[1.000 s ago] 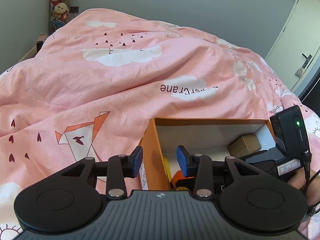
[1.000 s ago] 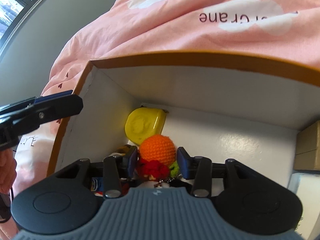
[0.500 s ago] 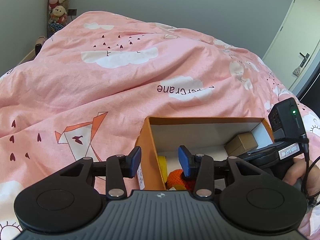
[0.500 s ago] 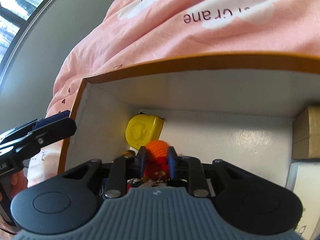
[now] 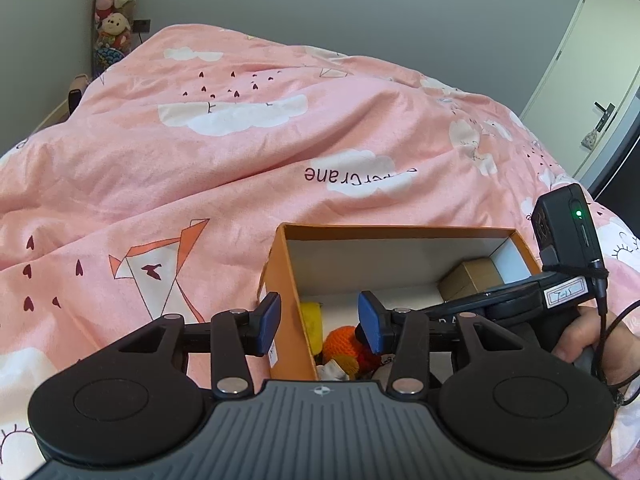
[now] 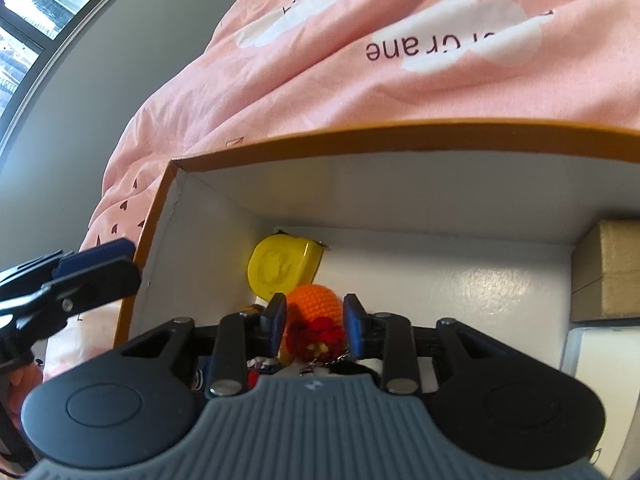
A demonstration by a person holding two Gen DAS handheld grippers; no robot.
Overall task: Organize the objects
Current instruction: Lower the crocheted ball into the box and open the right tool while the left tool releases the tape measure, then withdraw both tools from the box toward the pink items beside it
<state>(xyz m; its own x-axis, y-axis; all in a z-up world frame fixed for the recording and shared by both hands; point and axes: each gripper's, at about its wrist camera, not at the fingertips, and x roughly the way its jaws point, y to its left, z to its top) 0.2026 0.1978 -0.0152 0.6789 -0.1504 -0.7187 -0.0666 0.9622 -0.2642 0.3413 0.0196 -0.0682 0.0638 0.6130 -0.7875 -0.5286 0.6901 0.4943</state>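
Note:
An orange cardboard box (image 5: 280,280) with a white inside lies on the pink bedspread; it also shows in the right wrist view (image 6: 400,140). In it lie a yellow tape measure (image 6: 280,266), an orange crocheted toy on a keychain (image 6: 316,308) and a brown carton (image 6: 604,272). My right gripper (image 6: 314,326) is inside the box, its jaws closed on the crocheted toy's red part. My left gripper (image 5: 318,320) is open and empty, straddling the box's left wall. The toy also shows in the left wrist view (image 5: 344,346).
The pink bedspread (image 5: 200,180) surrounds the box. A white object (image 6: 600,356) lies in the box's right part. Plush toys (image 5: 114,12) hang on the far wall at left, and a door (image 5: 600,80) stands at right.
My right gripper closed on the crocheted toy half a second ago and has since opened slightly while still around it. My left gripper drew back a little from the box.

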